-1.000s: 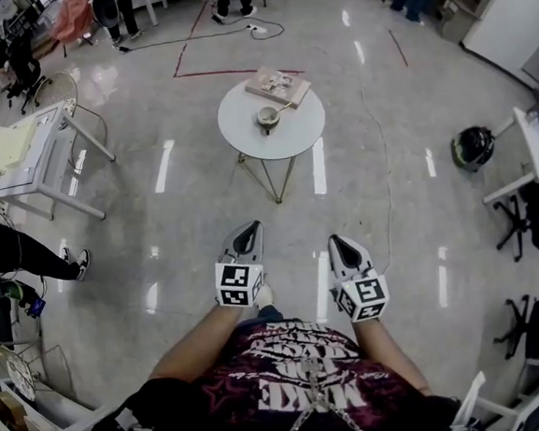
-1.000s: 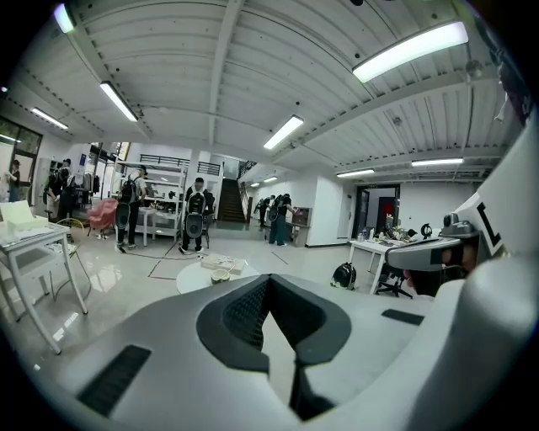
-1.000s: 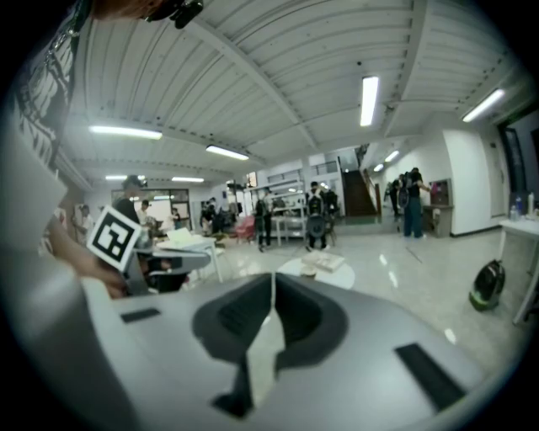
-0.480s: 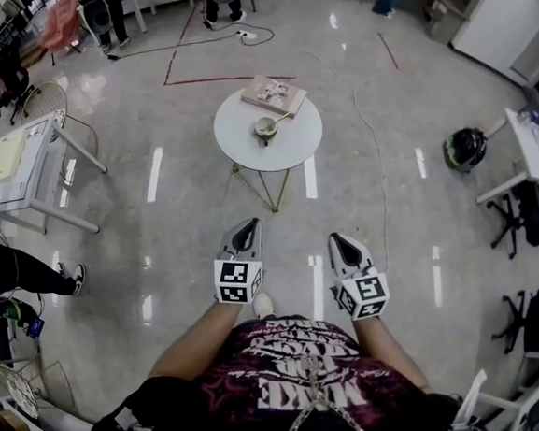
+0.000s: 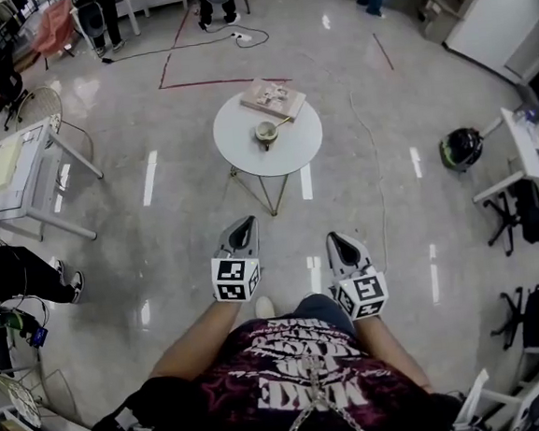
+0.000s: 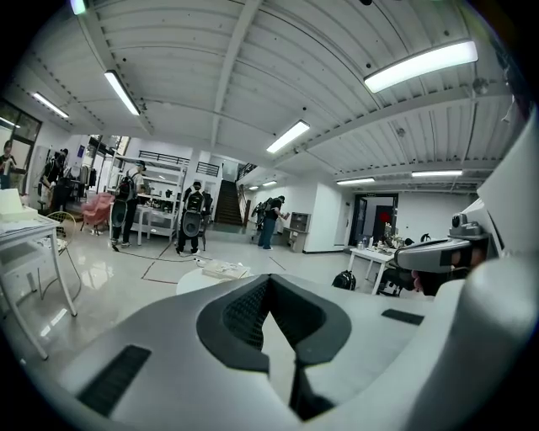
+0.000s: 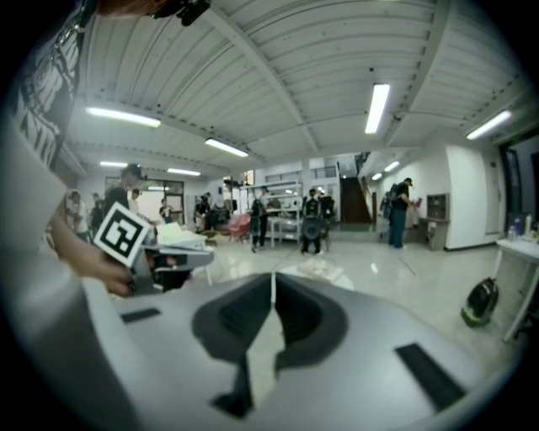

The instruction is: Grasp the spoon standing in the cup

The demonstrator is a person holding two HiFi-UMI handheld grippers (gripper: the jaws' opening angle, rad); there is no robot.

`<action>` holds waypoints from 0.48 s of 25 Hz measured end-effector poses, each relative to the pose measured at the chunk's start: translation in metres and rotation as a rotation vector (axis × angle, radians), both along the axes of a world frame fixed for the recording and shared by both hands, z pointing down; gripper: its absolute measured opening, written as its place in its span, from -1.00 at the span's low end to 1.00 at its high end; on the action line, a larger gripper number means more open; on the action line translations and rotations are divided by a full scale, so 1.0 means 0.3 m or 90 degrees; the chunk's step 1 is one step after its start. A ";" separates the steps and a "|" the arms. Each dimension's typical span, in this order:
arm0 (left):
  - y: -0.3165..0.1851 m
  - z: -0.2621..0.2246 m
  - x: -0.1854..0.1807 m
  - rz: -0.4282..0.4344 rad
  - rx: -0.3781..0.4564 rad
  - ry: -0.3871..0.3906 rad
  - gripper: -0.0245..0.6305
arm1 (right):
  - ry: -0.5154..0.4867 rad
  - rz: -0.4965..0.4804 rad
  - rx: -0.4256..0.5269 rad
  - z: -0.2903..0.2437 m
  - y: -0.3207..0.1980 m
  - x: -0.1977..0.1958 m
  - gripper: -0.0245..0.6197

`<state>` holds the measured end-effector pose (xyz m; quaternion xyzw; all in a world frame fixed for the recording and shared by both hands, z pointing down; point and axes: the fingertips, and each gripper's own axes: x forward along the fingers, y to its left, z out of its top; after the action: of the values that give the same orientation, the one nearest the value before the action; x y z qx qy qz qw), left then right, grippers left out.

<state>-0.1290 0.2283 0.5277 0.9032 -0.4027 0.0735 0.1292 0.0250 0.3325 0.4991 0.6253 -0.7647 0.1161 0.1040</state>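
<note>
A small cup [image 5: 265,132] stands on the round white table [image 5: 292,147], far ahead of me. The spoon [image 5: 278,123] leans in it, handle pointing right and away. Both grippers hang low by my waist, well short of the table, with nothing held. My left gripper [image 5: 244,224] is shut, its jaws meeting at the tips [image 6: 268,279]. My right gripper [image 5: 337,239] is also shut, its jaws touching [image 7: 274,276]. In the gripper views the cup is hidden behind the jaws; only the table's edge [image 6: 195,282] and top [image 7: 313,271] show.
A book [image 5: 272,95] lies at the table's far side. A white desk [image 5: 26,165] stands left, a black helmet-like object [image 5: 460,148] lies on the floor right, with office chairs [image 5: 533,224] beyond. A cable [image 5: 369,154] runs across the floor. People stand at the back.
The table has drifted slightly lower in the head view and my knee now shows below the grippers. Both grippers keep the same shut pose.
</note>
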 end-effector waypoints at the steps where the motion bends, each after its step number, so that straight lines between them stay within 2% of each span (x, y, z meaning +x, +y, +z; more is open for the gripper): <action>1: -0.003 0.003 0.004 -0.001 -0.002 0.000 -0.85 | 0.000 0.002 -0.002 0.002 -0.002 0.008 -0.81; 12: -0.053 0.040 -0.036 -0.026 -0.011 -0.012 -0.85 | -0.025 -0.027 -0.012 0.037 -0.100 -0.021 -0.81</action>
<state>-0.1397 0.2125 0.5396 0.8928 -0.4216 0.0829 0.1350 0.0187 0.3025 0.5103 0.6054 -0.7787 0.1333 0.0972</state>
